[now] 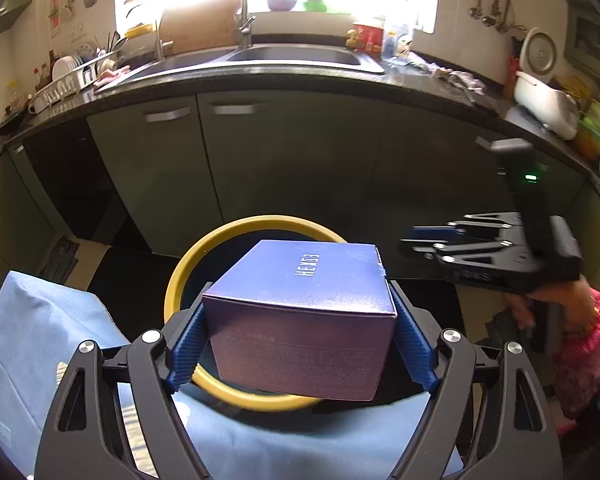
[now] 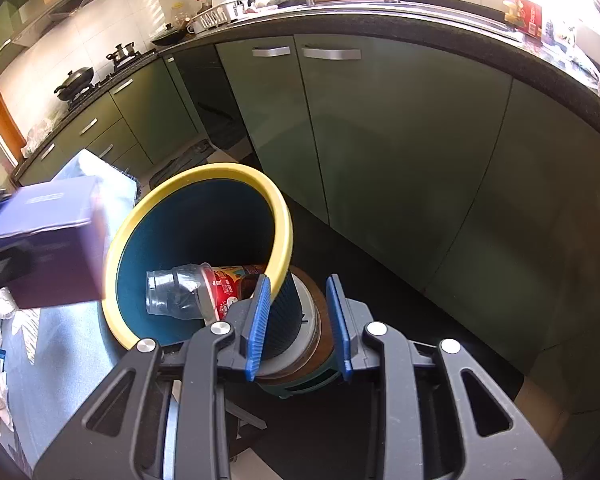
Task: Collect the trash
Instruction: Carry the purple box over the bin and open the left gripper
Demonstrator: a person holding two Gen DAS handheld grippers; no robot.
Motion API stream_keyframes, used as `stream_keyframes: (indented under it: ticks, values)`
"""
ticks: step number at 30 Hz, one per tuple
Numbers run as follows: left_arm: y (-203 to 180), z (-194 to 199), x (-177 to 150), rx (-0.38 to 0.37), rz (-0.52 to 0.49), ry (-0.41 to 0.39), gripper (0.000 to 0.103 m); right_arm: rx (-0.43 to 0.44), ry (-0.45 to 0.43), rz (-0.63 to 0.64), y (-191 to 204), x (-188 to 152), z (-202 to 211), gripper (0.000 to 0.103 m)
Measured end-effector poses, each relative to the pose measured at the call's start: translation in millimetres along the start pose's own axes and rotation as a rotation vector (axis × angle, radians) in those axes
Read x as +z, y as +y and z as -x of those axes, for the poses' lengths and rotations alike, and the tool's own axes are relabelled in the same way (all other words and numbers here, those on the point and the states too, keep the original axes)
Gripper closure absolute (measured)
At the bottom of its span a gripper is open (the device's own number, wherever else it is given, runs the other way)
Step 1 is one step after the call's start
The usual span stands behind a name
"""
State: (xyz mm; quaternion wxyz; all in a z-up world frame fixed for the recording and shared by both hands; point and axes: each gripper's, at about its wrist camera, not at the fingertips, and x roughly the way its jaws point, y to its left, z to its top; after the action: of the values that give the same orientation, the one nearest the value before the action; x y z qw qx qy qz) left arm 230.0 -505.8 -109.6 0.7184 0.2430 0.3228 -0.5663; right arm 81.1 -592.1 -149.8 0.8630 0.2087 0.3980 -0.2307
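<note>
A purple-blue cardboard box [image 1: 300, 320] is clamped between the blue pads of my left gripper [image 1: 300, 312], just above a round bin with a yellow rim [image 1: 228, 232]. In the right wrist view the same box [image 2: 48, 236] hangs at the left, beside the bin's rim [image 2: 204, 170]. Inside the teal bin lie a clear plastic bottle [image 2: 176, 292] and a red-labelled container [image 2: 228, 284]. My right gripper [image 2: 299, 284] hovers over the bin's right side, its pads a little apart with nothing gripped. It also shows in the left wrist view as the right gripper [image 1: 416, 240], off to the right of the bin.
Green cabinet doors [image 2: 400, 140] run behind the bin under a dark counter with a sink [image 1: 300, 56]. A light blue cloth [image 1: 40, 340] lies at the near left of the bin. A hand with a pink sleeve [image 1: 580, 320] holds the right gripper.
</note>
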Motion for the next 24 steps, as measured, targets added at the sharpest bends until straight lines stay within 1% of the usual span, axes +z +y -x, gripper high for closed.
stream_keyframes:
  ticks: [2,5,7,10,12,14,16,18,21,24]
  values:
    - [1,-11,3,0.022,0.022,0.010,0.018,0.004,0.001,-0.004,-1,-1,0,0.075]
    - [8,0,7,0.034,0.071,-0.025,0.016,0.008,0.002,-0.006,-3,-4,0,0.075]
    - [12,18,6,0.040,0.086,-0.048,0.013,0.009,0.004,-0.006,0,-4,-1,0.075]
    - [15,61,-2,0.072,0.103,-0.089,0.013,0.016,0.007,-0.010,0,-5,-3,0.074]
    - [15,87,-9,0.102,0.130,-0.107,0.011,0.024,0.008,-0.010,2,-6,-5,0.072]
    - [18,116,-21,0.125,0.161,-0.135,0.011,0.033,0.011,-0.004,7,-8,-6,0.071]
    - [19,146,-38,0.179,0.188,-0.155,0.011,0.040,0.014,0.006,12,-8,-7,0.071]
    - [20,175,-59,0.197,0.229,-0.183,0.010,0.047,0.014,0.016,17,-8,-6,0.071]
    - [22,207,-88,0.243,0.279,-0.214,0.009,0.055,0.011,0.034,27,-7,-6,0.071]
    - [26,237,-125,0.310,0.325,-0.238,0.008,0.061,0.011,0.058,38,-7,-4,0.071]
